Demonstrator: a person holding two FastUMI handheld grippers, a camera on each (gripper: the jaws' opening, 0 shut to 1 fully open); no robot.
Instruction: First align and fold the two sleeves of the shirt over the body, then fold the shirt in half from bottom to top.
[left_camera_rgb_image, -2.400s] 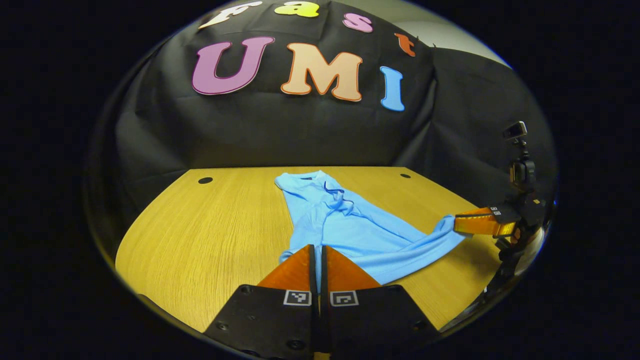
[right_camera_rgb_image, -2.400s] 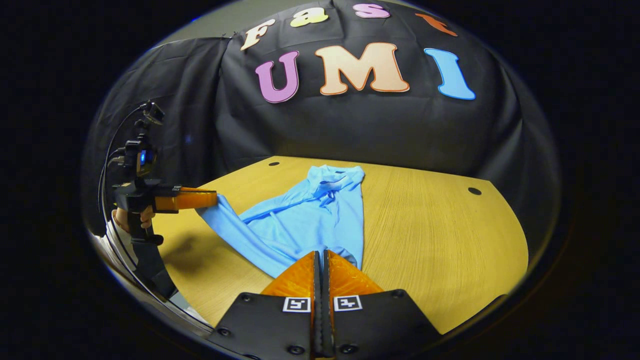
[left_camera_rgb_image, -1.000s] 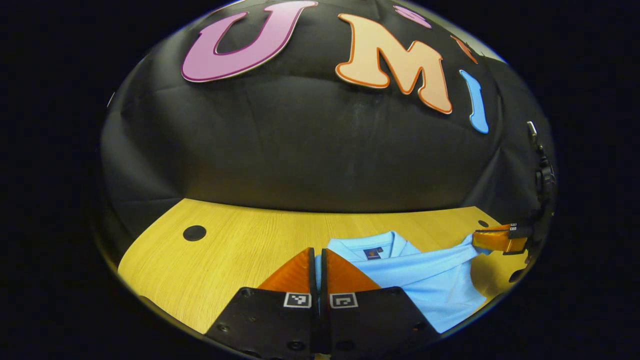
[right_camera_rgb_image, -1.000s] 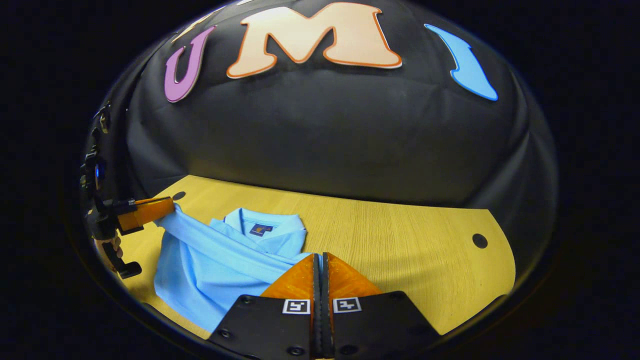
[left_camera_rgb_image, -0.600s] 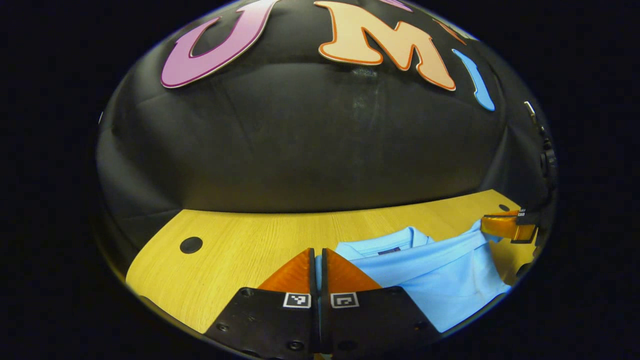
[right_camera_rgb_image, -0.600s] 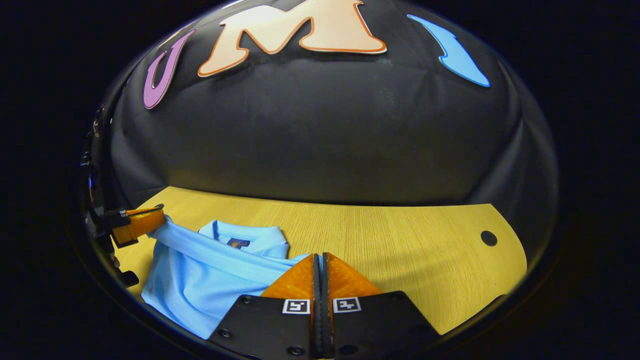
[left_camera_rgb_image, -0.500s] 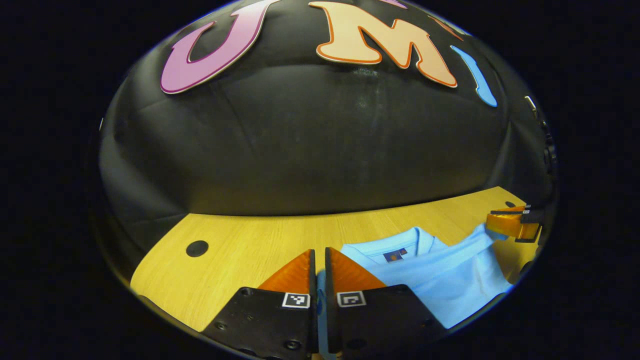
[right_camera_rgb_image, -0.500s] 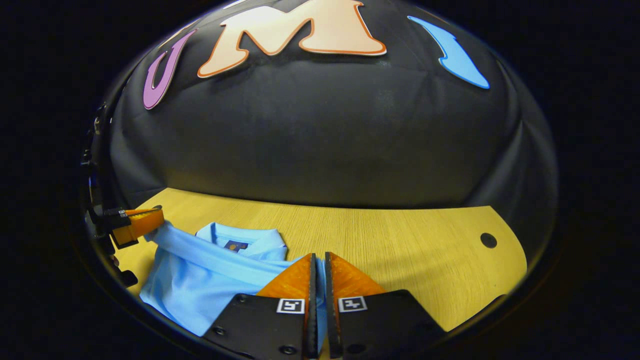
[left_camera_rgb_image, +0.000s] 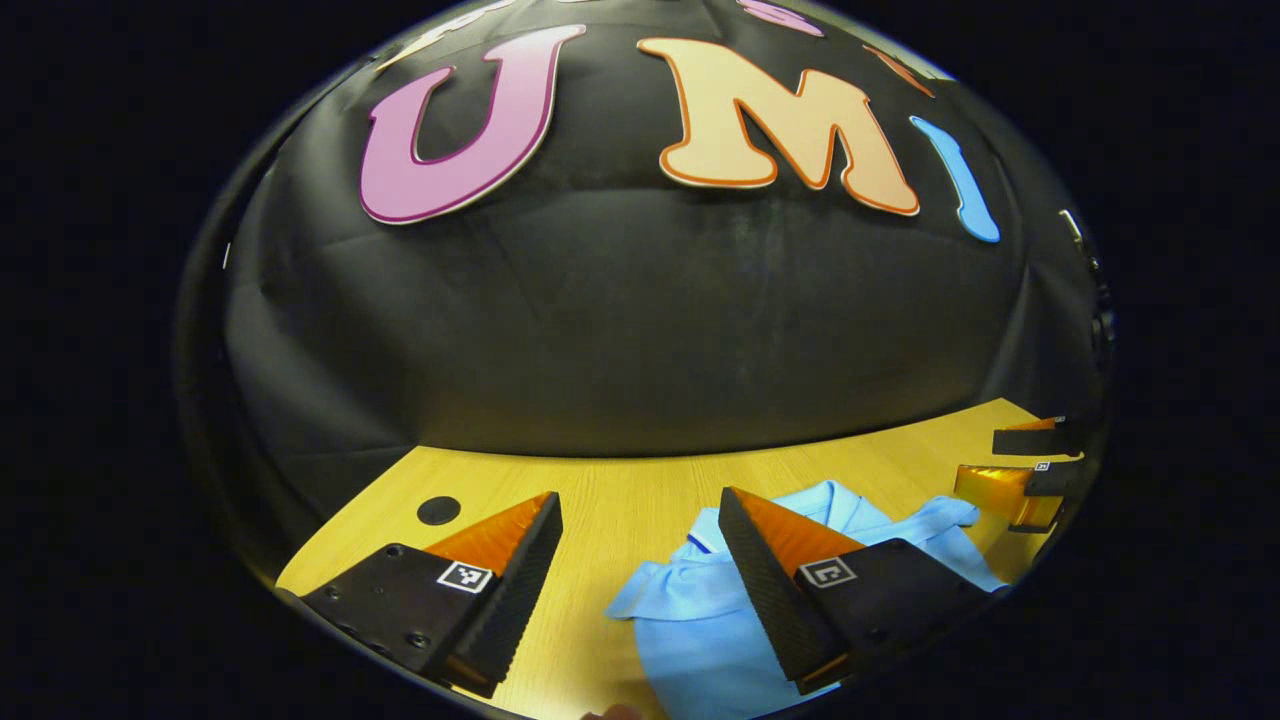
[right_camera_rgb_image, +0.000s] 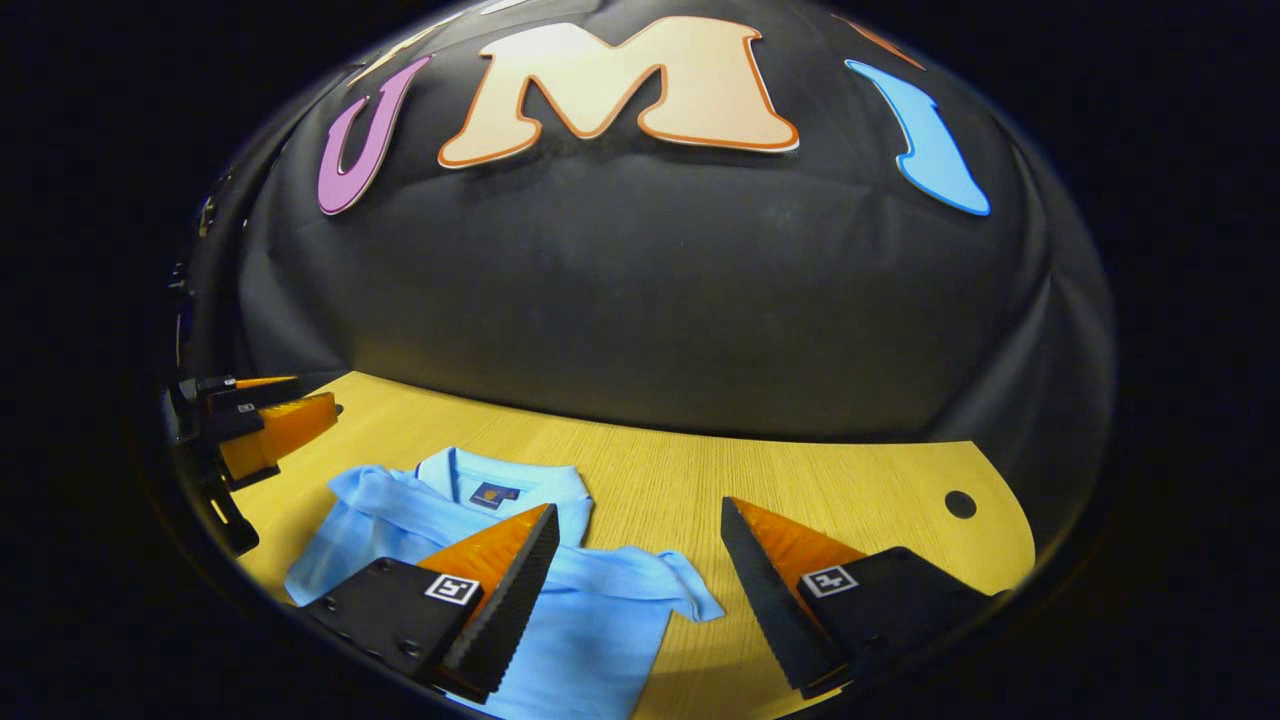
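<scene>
With both tongs spread, shirt (right_camera_rgb_image: 600, 600) collar label (right_camera_rgb_image: 494, 494) facing right gripper view

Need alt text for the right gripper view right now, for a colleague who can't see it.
The right gripper hangs open above a folded light blue shirt lying collar-up on a wooden table. The left gripper, also open, is at the left edge.
</scene>
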